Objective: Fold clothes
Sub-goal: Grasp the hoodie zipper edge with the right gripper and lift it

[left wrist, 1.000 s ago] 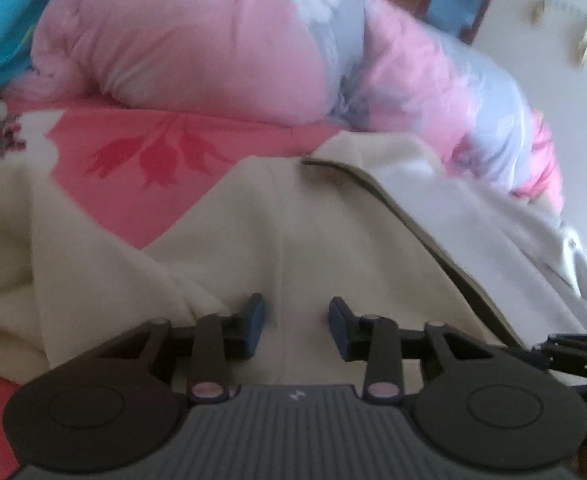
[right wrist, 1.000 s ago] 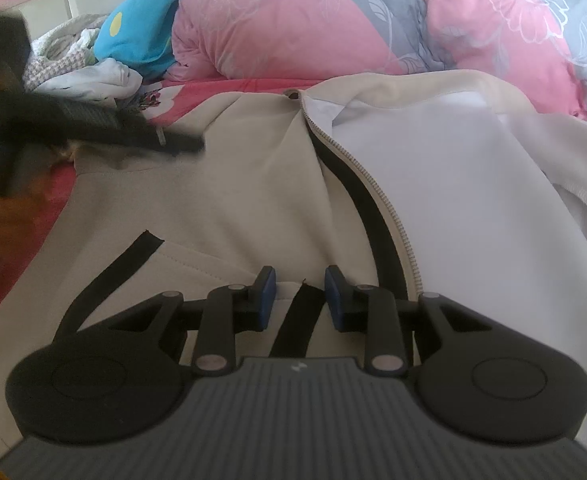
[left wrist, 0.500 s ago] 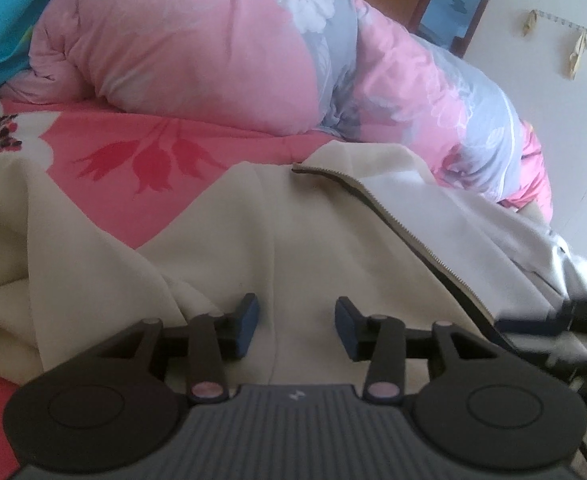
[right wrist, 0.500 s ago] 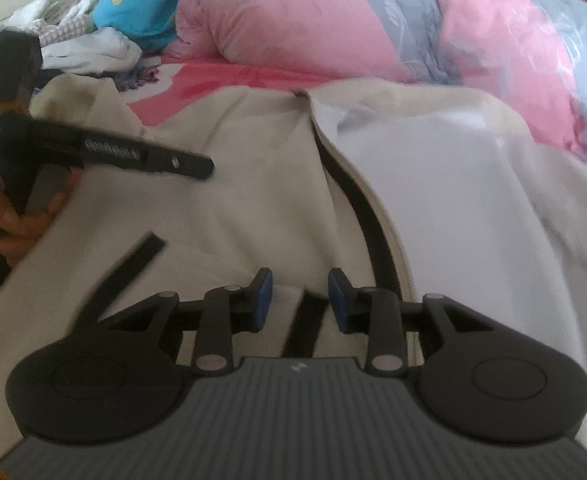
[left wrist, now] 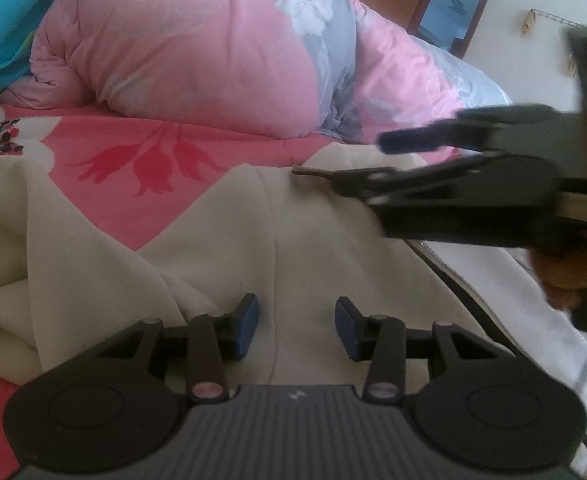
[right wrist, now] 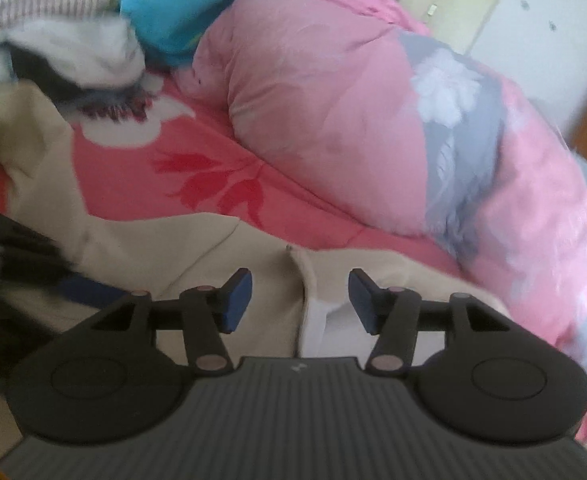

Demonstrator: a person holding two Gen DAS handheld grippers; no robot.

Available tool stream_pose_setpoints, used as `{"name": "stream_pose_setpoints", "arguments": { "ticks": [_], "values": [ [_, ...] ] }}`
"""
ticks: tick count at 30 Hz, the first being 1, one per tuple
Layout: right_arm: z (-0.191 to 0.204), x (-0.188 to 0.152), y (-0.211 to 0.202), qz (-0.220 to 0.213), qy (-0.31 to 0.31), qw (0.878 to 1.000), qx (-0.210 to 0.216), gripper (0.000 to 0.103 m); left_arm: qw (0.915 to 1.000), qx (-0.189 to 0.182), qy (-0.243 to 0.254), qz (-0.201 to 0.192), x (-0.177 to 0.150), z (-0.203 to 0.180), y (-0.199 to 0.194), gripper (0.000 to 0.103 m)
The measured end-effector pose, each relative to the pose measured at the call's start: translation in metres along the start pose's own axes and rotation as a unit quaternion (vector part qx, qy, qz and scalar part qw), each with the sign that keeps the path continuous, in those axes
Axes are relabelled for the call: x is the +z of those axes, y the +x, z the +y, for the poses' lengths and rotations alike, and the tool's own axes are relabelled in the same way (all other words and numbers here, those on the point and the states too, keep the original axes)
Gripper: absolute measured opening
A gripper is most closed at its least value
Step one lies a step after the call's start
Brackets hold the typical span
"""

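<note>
— Jacket (left wrist: 221, 240) first: where is it?

— Cream-coloured, zipped, spread across the red flowered bedsheet (left wrist: 105, 148), right under me. Its collar end points toward the pink quilt (left wrist: 197, 52) heaped at the back.

— And your left gripper (left wrist: 295, 326)?

— Jaws wide apart, nothing between them, poised over the left front panel beside a seam.

— Your right gripper (right wrist: 299, 298)?

— Also wide open and empty. It sits at the top of the zip (right wrist: 293, 254), one blue pad on each side of the collar opening. From the left wrist camera it crosses in blurred from the right, above the zip line.
</note>
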State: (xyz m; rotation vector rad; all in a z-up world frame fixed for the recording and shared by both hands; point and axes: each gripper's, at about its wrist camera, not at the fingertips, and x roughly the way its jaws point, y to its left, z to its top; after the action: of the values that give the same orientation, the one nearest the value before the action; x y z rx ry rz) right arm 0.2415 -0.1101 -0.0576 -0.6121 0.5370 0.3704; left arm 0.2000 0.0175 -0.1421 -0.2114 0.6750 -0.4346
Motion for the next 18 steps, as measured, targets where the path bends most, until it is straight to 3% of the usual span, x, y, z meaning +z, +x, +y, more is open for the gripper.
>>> {"name": "stream_pose_setpoints", "arguments": {
  "ticks": [8,10,13,15,18],
  "values": [
    [0.019,-0.001,0.055,0.039,-0.075,0.995,-0.06,0.046,1.0,0.001,0.003,0.0,-0.001,-0.001,0.0,0.045],
    [0.014,-0.005,0.056,0.04,-0.063,0.995,-0.067,0.029,1.0,0.001,0.003,0.0,-0.001,-0.001,0.0,0.045],
    [0.001,-0.008,0.05,0.028,-0.017,0.997,-0.063,0.012,1.0,0.001,0.004,0.0,-0.001,-0.002,0.0,0.045],
    [-0.014,-0.01,0.04,0.012,0.047,0.997,-0.053,0.009,1.0,0.0,0.004,0.0,-0.001,-0.002,0.0,0.045],
    [-0.053,-0.019,0.029,-0.002,0.201,0.98,-0.013,0.007,1.0,0.0,0.003,0.0,-0.001,-0.001,0.0,0.045]
  ]
}}
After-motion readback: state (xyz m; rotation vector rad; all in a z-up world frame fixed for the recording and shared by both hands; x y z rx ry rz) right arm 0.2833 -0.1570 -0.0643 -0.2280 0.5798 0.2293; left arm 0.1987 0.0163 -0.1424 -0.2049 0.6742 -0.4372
